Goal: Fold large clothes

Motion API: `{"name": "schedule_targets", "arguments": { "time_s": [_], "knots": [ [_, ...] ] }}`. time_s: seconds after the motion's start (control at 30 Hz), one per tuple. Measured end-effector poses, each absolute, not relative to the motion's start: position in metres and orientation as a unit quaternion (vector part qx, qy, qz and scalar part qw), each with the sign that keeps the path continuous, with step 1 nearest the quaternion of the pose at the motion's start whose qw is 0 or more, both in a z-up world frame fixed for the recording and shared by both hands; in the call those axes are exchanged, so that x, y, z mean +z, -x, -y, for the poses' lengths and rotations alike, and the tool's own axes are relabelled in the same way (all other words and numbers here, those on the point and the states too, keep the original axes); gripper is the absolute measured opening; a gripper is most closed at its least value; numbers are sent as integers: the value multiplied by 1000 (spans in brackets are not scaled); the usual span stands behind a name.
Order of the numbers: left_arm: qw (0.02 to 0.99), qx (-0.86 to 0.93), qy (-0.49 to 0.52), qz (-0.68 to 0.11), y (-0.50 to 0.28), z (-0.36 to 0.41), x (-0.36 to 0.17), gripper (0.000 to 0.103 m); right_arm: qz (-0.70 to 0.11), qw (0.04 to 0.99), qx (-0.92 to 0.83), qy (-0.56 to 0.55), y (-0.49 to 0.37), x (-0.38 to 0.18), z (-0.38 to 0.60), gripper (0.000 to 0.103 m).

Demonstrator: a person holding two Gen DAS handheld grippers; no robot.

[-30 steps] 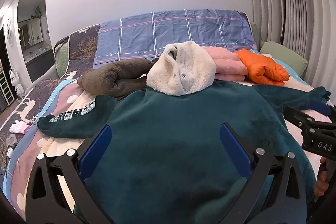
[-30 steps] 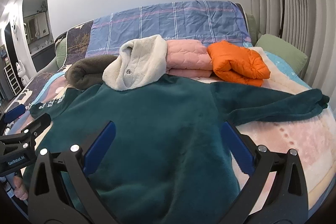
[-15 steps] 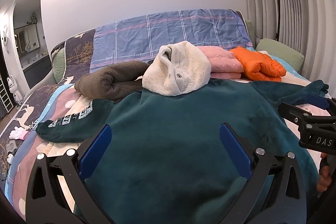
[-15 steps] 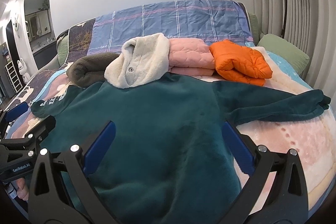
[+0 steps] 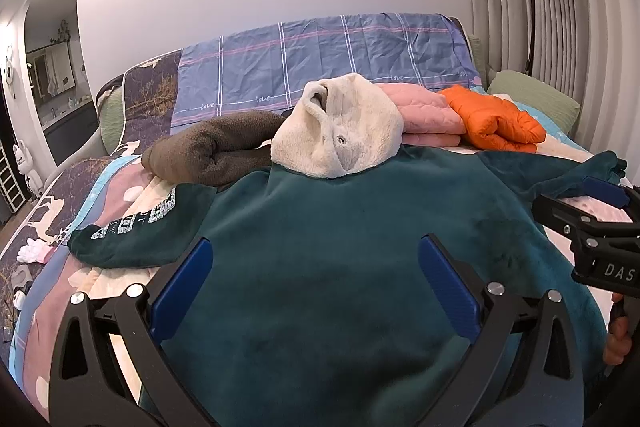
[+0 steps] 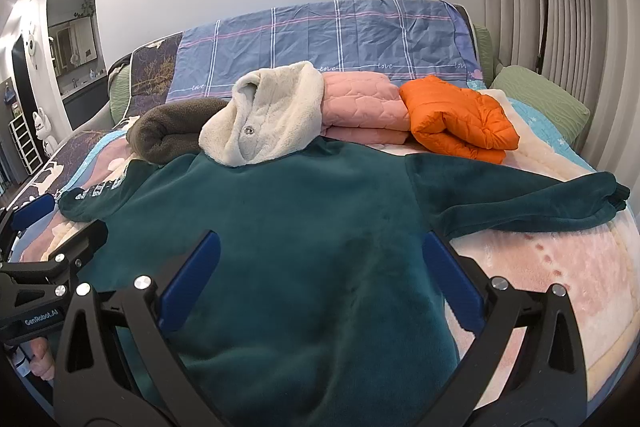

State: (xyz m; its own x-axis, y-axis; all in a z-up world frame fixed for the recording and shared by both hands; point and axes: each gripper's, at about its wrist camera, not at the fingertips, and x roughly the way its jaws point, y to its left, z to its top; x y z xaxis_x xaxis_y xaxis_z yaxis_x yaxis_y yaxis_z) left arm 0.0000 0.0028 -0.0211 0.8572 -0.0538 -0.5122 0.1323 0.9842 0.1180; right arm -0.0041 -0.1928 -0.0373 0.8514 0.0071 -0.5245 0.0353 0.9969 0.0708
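Observation:
A large dark teal fleece sweatshirt (image 5: 340,247) lies spread flat on the bed, also in the right wrist view (image 6: 312,235). Its left sleeve (image 5: 136,231) carries white lettering; its right sleeve (image 6: 520,203) stretches out to the right. My left gripper (image 5: 316,283) is open and empty above the sweatshirt's body. My right gripper (image 6: 320,279) is open and empty above the body too, and shows at the right edge of the left wrist view (image 5: 588,227). The left gripper shows at the left edge of the right wrist view (image 6: 44,267).
Folded clothes lie in a row at the head of the bed: a brown fleece (image 5: 212,151), a cream fleece (image 5: 340,131) resting on the sweatshirt's collar, a pink quilted piece (image 6: 360,107) and an orange puffer jacket (image 6: 456,119). A green pillow (image 6: 540,95) lies at the right.
Both grippers have lifted and tilted slightly, so the bed scene sits a little lower in view. The sweatshirt has not moved. Both grippers stay open.

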Motion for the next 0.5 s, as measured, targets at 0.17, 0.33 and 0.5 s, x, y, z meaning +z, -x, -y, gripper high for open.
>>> {"name": "schedule_targets", "arguments": {
  "time_s": [0.17,0.33,0.5],
  "knots": [
    [960,-47,-75,-266,0,-3,-22,102,-274,961,-7,-39,4,-38,193,101],
    [960,-45,-75,-266,-1,-2,-22,102,-276,960,-4,-36,7,-39,190,101],
    [960,-46,-75,-267,0,-3,-22,102,-277,960,-4,-34,6,-40,189,101]
  ]
}}
